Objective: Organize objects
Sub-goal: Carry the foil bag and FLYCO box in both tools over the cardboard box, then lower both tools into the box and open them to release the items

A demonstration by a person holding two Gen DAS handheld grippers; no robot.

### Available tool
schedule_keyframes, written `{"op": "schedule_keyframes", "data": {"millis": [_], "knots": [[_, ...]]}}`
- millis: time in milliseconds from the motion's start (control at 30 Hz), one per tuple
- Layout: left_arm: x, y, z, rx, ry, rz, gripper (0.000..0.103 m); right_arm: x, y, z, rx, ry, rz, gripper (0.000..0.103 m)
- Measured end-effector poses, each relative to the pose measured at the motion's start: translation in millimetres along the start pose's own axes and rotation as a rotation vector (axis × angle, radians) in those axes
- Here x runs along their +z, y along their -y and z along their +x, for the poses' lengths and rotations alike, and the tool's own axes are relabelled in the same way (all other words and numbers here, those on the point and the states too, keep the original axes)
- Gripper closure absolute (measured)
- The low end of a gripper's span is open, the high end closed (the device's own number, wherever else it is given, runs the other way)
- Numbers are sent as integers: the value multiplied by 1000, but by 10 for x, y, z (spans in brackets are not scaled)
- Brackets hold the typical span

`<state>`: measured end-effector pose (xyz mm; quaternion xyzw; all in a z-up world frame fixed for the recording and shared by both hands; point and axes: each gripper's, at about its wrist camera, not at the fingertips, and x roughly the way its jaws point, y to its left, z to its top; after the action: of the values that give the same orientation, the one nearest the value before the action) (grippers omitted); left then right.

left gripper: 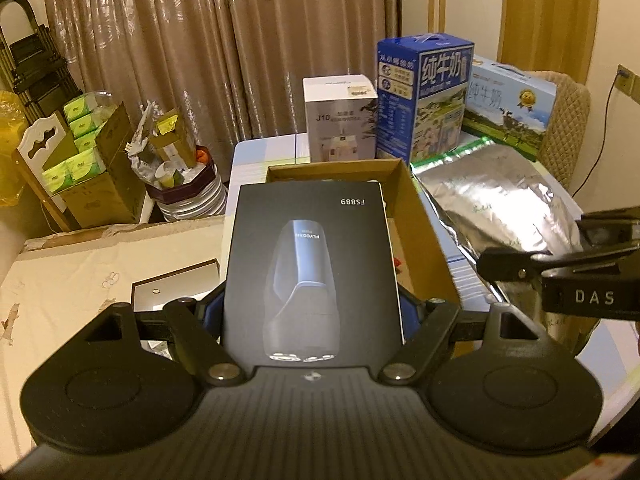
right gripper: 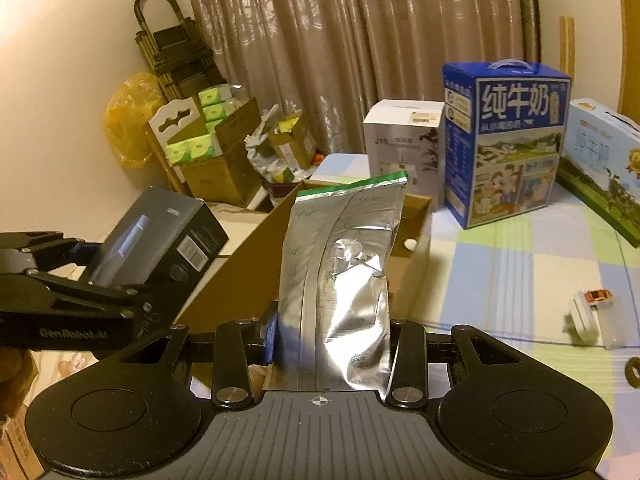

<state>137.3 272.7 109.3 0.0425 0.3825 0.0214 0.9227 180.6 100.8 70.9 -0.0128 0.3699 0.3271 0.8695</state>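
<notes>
Cardboard carton (left gripper: 430, 240), open-topped, brown, on checked tablecloth (right gripper: 520, 264); both carried items sit above or beside it, neither set down yet. Item 1: black shaver box (left gripper: 312, 268), marked FS889, clamped across its width by left gripper (left gripper: 312, 312), jaws fairly wide to suit the box; held tilted over the carton's near-left part, its far end over the opening. Item 2: silver foil bag (right gripper: 340, 280), green strip at top, pinched near its lower end by right gripper (right gripper: 332, 344), jaws narrow; bag stands up floppy, creased on the right, w/ carton behind it. Nearby: white J10 box (left gripper: 340, 120), blue milk carton (left gripper: 424, 100), pale blue gift box (left gripper: 508, 108) at back of table; small toy car (right gripper: 598, 295) + white plug (right gripper: 584, 320) on cloth at right. Risks, as judged: (a) the two grippers are close, right gripper's arm just beside the carton's right wall in left view, so both going in at once could clash or knock the carton sideways; (b) shaver box is nearly as wide as the carton looks, so a skewed drop prob. catches an edge on the rim and wedges; (c) foil bag is slick and limp, held low, so it may fold over or slip out if swung; (d) bag laid in first could leave no flat room for the box. Carton contents mostly hidden, can't tell the free space.
</notes>
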Motion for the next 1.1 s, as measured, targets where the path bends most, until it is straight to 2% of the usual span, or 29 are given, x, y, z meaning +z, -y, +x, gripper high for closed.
{"op": "schedule_keyframes", "data": {"millis": [433,800,867,933,1100], "knots": [[35,-125,436,-5,-52,-1,27,39,76,421,14,-52,54,66],[79,-153,602,-8,-59,4,27,79,164,545,5,-52,95,66],[94,-141,657,-13,-57,6,26,84,184,559,4,-52,106,66],[107,-139,701,5,-53,1,19,87,202,557,2,-49,115,66],[85,-193,697,16,-41,-31,19,93,224,537,10,-39,132,66]]}}
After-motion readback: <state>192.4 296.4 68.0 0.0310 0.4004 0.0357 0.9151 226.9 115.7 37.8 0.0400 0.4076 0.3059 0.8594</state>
